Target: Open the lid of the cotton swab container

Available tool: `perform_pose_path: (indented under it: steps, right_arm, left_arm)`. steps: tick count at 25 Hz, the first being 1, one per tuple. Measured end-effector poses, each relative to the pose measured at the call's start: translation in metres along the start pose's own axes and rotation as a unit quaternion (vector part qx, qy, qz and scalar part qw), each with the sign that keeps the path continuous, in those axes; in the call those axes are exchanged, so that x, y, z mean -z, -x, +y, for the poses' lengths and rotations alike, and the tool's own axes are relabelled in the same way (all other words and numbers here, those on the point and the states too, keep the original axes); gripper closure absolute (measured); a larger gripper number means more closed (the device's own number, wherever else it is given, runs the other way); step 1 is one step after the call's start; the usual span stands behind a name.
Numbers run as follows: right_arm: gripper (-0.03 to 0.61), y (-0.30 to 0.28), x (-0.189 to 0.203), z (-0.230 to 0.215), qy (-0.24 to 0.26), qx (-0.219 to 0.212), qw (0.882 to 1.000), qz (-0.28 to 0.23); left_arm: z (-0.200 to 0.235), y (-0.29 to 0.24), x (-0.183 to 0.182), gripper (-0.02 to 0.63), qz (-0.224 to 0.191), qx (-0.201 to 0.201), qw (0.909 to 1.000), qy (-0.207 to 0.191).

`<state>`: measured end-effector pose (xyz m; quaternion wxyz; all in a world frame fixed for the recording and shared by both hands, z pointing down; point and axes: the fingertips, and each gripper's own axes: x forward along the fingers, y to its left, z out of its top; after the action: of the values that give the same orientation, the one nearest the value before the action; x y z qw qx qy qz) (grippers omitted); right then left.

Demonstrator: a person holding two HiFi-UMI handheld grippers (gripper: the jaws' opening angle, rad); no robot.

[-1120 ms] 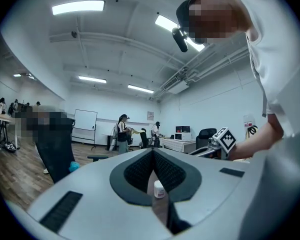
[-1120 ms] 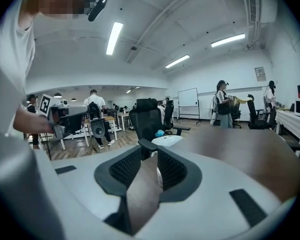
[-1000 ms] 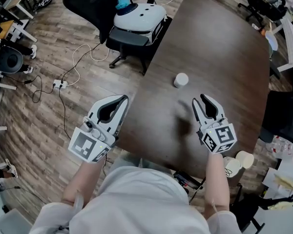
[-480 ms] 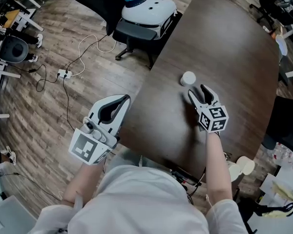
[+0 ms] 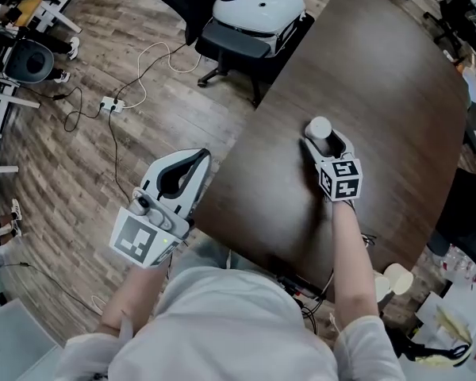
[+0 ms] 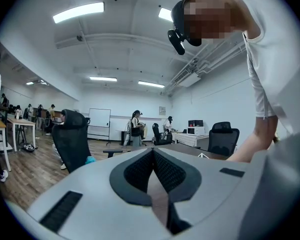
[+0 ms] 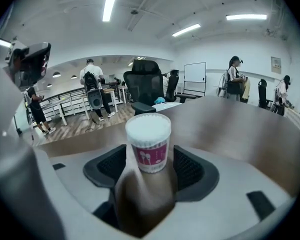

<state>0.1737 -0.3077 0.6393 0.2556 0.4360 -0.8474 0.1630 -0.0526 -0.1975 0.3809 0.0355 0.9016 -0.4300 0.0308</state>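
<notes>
The cotton swab container (image 5: 319,128), a small clear tub with a white lid and a pink label, stands upright on the dark wooden table (image 5: 381,62). My right gripper (image 5: 325,143) reaches it from the near side. Its jaws have just been opening and now stand wide on either side of the container (image 7: 149,143). A gap shows between each pad (image 7: 189,168) and the tub. My left gripper (image 5: 193,165) hangs off the table's left edge, over the floor. In the left gripper view its jaws (image 6: 153,156) are shut on nothing and point level into the room.
A black office chair carrying a white object (image 5: 258,10) stands at the table's far left corner. Cables and a power strip (image 5: 111,104) lie on the wooden floor at left. Paper cups (image 5: 397,278) sit below the table's near right edge.
My right gripper has moved forward and down across the table to the container, and its jaws have spread around it. The left gripper has stayed where it was.
</notes>
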Motion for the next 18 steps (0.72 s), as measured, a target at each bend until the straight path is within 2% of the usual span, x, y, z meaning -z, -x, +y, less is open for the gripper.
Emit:
perform_pose_path:
  steps: [10, 18]
  right_arm:
    - [0.298, -0.012, 0.003, -0.003, 0.021, 0.023, 1.000, 0.003]
    - [0.319, -0.009, -0.001, -0.001, 0.022, 0.022, 1.000, -0.004]
  left_arm:
    - [0.012, 0.007, 0.006, 0.601, 0.007, -0.018, 0.9998, 0.002]
    - [0.015, 0.007, 0.006, 0.601, 0.006, -0.011, 0.9999, 0.004]
